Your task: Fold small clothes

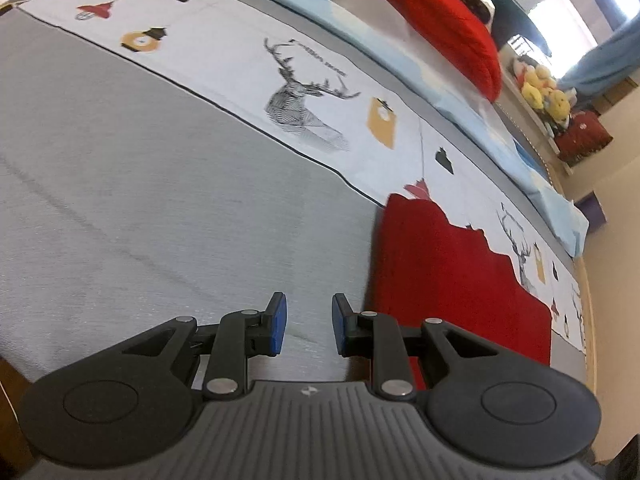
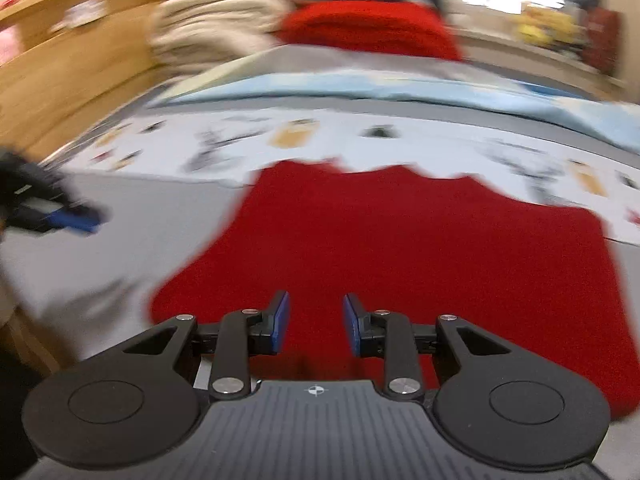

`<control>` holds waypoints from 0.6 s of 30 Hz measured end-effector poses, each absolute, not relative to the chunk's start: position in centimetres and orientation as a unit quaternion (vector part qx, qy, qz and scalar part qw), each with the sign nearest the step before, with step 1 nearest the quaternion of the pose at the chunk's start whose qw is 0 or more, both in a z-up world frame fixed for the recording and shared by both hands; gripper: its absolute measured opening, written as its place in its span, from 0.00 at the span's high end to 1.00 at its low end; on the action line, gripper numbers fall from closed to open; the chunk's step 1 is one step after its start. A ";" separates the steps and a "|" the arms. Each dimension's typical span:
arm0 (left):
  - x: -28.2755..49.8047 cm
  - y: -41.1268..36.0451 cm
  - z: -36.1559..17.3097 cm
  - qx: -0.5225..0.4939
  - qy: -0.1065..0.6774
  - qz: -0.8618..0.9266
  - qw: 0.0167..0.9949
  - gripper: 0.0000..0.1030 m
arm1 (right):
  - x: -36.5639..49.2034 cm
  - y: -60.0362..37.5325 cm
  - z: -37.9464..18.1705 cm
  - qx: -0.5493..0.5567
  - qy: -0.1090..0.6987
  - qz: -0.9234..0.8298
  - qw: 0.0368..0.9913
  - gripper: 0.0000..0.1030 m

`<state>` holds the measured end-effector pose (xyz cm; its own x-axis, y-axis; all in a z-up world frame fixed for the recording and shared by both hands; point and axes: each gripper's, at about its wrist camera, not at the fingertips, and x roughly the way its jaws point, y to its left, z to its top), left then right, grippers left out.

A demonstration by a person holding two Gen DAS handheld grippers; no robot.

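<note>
Grey bedcover [image 1: 140, 200] is carrying the red garment [image 2: 400, 248]; we are hovering our right gripper [image 2: 316, 328] directly over it, our left gripper [image 1: 308, 328] alongside, both parted, grasping nothing.

1. The left hand-held gripper [image 1: 308, 326] is showing black linkage arms, each ending in a blue pad.
2. Silver round screws are glinting at the linkage pivots.
3. The right hand-held gripper [image 2: 316, 328] is wearing the same black arms and blue pads.
4. Each ribbed grey body is carrying a small crosshair mark between two round black discs.
</note>
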<state>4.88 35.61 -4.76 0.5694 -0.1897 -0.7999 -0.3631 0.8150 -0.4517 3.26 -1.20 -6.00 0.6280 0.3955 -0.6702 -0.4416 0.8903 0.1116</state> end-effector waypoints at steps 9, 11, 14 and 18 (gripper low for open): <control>4.0 37.7 -5.1 -0.315 0.458 0.064 0.829 0.75 | 2.2 10.5 -8.6 -0.160 0.348 0.332 0.862 0.56; 3.9 37.9 -5.1 -0.313 0.459 0.065 0.829 0.75 | 2.5 12.1 -9.6 -0.190 0.348 0.335 0.855 0.52; 3.8 38.9 -5.3 -0.316 0.458 0.070 0.828 0.75 | 2.5 14.3 -11.3 -0.239 0.351 0.321 0.847 0.51; 3.9 40.1 -5.6 -0.329 0.456 0.077 0.824 0.75 | 2.7 16.1 -13.7 -0.296 0.352 0.310 0.832 0.44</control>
